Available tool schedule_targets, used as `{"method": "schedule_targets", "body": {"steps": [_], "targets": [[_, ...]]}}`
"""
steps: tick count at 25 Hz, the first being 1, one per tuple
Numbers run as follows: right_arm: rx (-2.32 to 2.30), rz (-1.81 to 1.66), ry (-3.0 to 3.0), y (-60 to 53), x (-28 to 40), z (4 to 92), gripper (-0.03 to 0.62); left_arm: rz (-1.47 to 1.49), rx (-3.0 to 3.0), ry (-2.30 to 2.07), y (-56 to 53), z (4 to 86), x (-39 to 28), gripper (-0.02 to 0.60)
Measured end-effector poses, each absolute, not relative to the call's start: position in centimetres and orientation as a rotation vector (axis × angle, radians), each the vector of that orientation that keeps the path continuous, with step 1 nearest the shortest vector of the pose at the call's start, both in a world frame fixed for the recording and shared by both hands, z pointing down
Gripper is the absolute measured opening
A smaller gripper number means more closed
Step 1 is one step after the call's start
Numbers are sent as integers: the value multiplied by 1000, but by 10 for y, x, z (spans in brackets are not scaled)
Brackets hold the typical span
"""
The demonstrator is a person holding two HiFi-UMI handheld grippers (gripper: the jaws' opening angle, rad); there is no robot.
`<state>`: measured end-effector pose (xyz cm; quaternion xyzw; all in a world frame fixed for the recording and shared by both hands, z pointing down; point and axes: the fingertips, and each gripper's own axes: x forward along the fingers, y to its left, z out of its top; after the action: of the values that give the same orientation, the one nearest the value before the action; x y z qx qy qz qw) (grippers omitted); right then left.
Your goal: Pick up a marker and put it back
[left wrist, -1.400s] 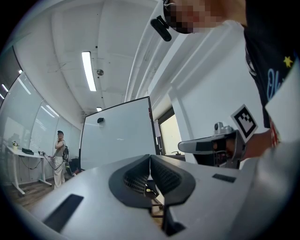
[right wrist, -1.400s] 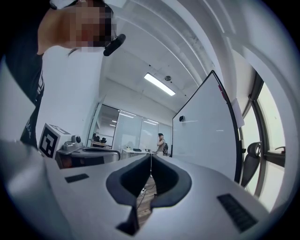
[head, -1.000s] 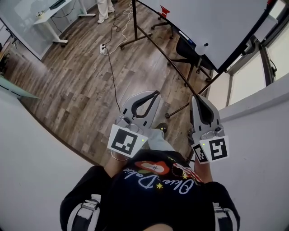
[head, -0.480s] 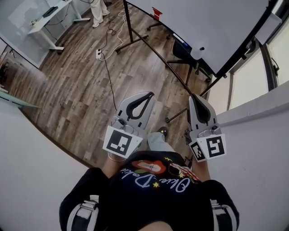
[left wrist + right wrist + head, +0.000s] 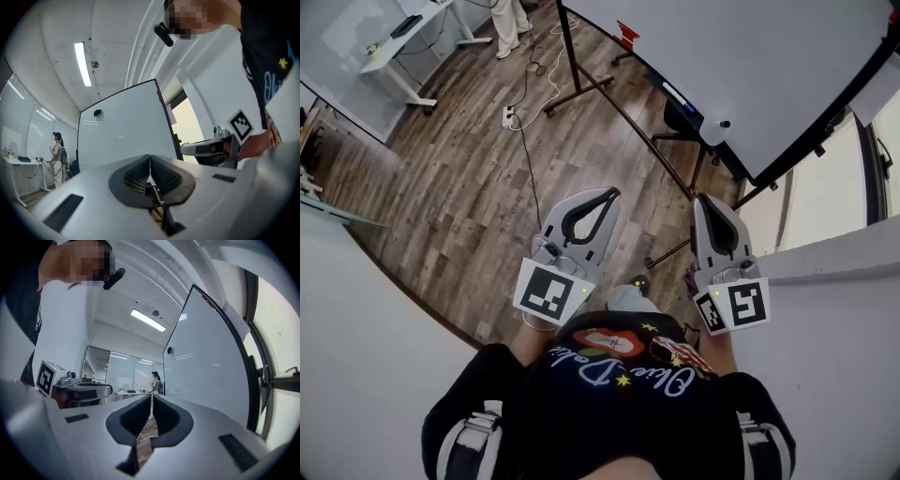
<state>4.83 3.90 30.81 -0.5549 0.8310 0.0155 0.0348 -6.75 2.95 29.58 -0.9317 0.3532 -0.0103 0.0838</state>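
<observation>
Unreadable cursive lettering on shirt [image 5: 609, 422]

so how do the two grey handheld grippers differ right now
The grey left gripper slants toward the whiteboard over wood floor; the right gripper points straighter, by the white ledge. The left cube shows one marker face, the right cube two. Both are shut and empty.

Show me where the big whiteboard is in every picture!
Head view: whiteboard fills the top right.
Left gripper view: whiteboard in the middle.
Right gripper view: whiteboard right of middle.
Shared landmark: the standing person, left of the whiteboard in every view, at the head view's top edge.
</observation>
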Motion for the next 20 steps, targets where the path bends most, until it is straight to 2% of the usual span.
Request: {"method": "schedule_targets", "body": {"steps": [20], "targets": [[-1838, 3, 2470, -71, 128, 329, 3, -68, -2807, 999, -90, 312, -8, 3]]}}
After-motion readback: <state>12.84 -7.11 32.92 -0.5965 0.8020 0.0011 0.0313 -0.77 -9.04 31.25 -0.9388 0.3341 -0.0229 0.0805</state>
